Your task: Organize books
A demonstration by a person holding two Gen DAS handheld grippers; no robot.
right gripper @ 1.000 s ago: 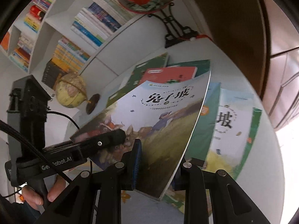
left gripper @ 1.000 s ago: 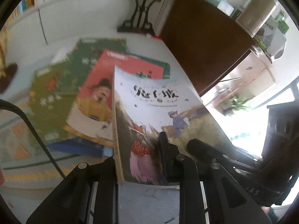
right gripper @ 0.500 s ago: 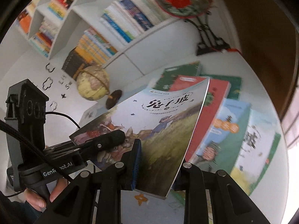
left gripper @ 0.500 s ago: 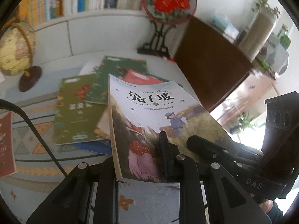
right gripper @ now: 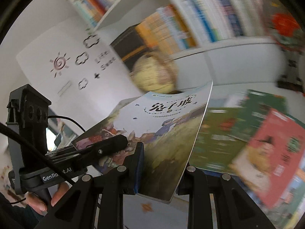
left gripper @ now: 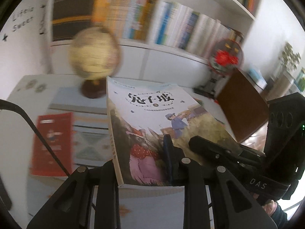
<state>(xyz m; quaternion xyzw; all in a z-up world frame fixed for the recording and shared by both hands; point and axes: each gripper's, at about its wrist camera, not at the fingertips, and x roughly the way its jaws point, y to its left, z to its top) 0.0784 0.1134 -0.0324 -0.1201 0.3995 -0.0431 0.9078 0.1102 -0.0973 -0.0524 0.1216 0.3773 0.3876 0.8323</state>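
Left wrist view: the left tongs (left gripper: 141, 164) clamp the book (left gripper: 152, 126) at its near edge, lifted above the counter (left gripper: 22, 99), globe (left gripper: 94, 57) behind. Right wrist view: the right tongs (right gripper: 162, 164) pinch the same book (right gripper: 162, 126) by its near corner, tilted, blurred books (right gripper: 257, 137) lying to its right.

Both grippers were built of matte black plastic. The left gripper (left gripper: 141, 164) had round silver screw heads on its finger arms and a blue pad on one finger. The right gripper (right gripper: 162, 164) was likewise fitted. White lettering was printed on each body. A black cable (left gripper: 38, 131) was attached. Bare skin of a hand (right gripper: 45, 200) was seen.
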